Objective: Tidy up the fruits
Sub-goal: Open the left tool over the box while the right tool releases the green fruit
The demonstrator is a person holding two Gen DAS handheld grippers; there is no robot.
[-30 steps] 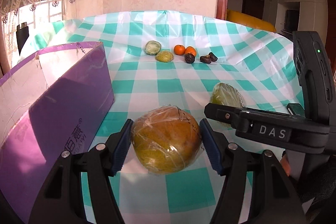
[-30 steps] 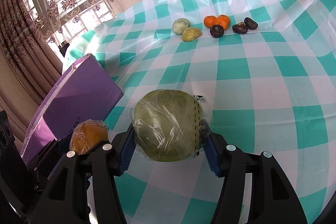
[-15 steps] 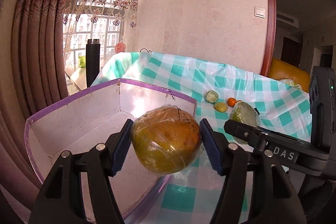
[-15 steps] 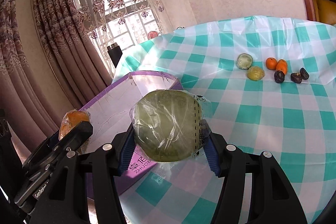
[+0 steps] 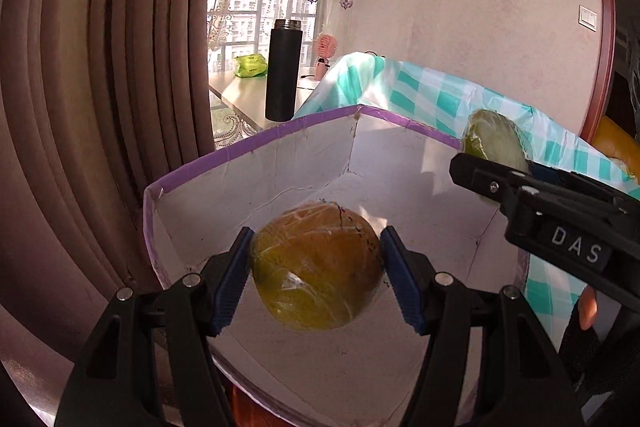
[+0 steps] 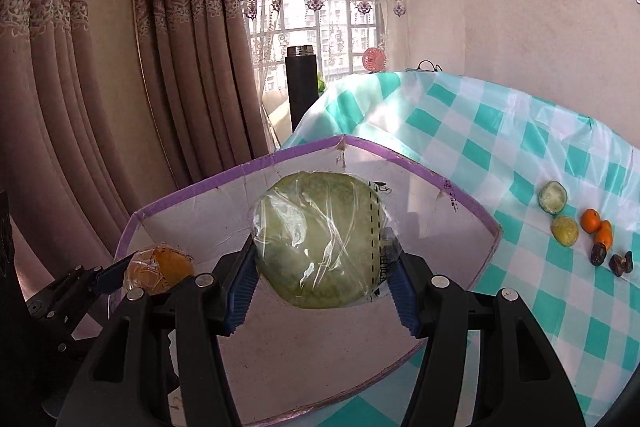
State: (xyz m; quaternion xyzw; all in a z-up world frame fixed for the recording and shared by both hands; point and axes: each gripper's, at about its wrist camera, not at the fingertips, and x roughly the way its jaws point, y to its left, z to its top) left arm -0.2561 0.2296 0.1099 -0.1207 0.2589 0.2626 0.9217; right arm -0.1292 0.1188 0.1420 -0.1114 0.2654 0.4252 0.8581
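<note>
Purple-rimmed cardboard box (image 5: 256, 143) sits at the bench edge, white inside, open top. Left hand-held gripper (image 5: 316, 269) is clenched on an orange-yellow fruit in cling film (image 5: 316, 267), blue pads (image 5: 232, 279) pressing both sides; the fruit hangs over the box interior, whether it touches the floor of the box I can't tell. In the right wrist view the same fruit (image 6: 160, 269) shows low at the box's left wall. Right hand-held gripper (image 6: 320, 267) grips a pale green wrapped fruit (image 6: 320, 239) with a label strip on its right side, held above the box opening, near the far corner. From the left wrist view that green fruit (image 5: 496, 143) sits up at the box's right rim. Further right, on the teal-and-white checked cloth (image 6: 500, 131) covering the bench: a cut green fruit (image 6: 553, 197), a yellow fruit (image 6: 565, 230) just beside it, two small oranges (image 6: 598, 227) touching, then three dark dried fruits (image 6: 612, 259) clustered. All of these are well apart from the box. Black flask (image 5: 283, 69) stands on a separate surface behind the box, by the window.
</note>
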